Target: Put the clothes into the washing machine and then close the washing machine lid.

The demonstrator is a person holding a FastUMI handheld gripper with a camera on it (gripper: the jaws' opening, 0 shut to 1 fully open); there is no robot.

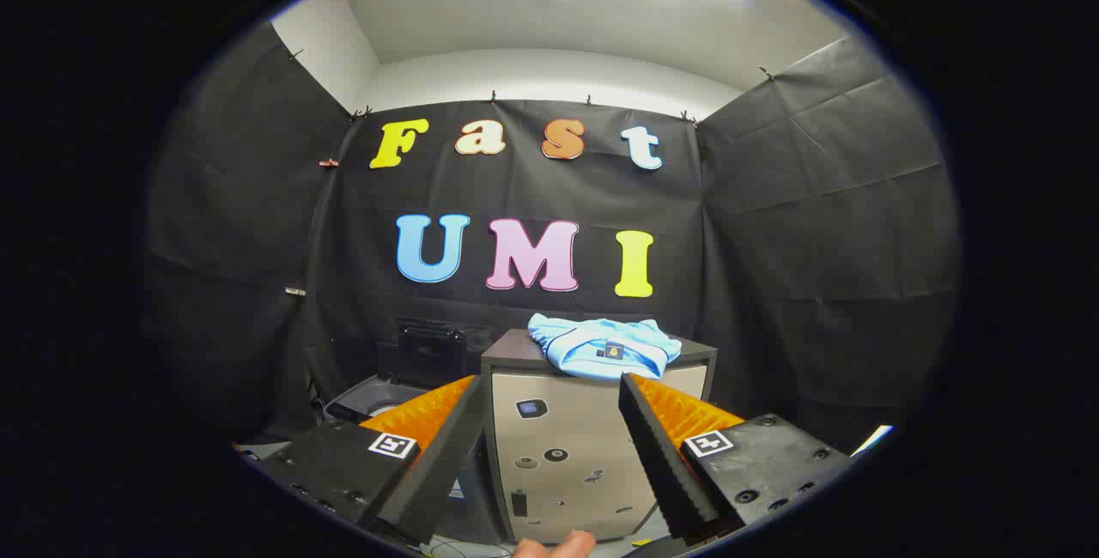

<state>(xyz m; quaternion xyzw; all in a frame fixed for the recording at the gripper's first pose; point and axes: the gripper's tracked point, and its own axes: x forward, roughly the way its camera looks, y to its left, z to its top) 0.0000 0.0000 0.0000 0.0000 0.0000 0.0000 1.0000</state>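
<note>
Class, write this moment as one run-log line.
stage: approach | gripper: open, empty | light blue garment: folded on cabinet, beyond fingers | washing machine: beside cabinet, lid raised | next: likely grasp garment

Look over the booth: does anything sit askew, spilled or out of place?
Nothing spilled or damaged. The light blue garment lies crumpled on the cabinet, one edge drooping over its front, beyond the open gripper. The washing machine sits low beside the cabinet.
</note>
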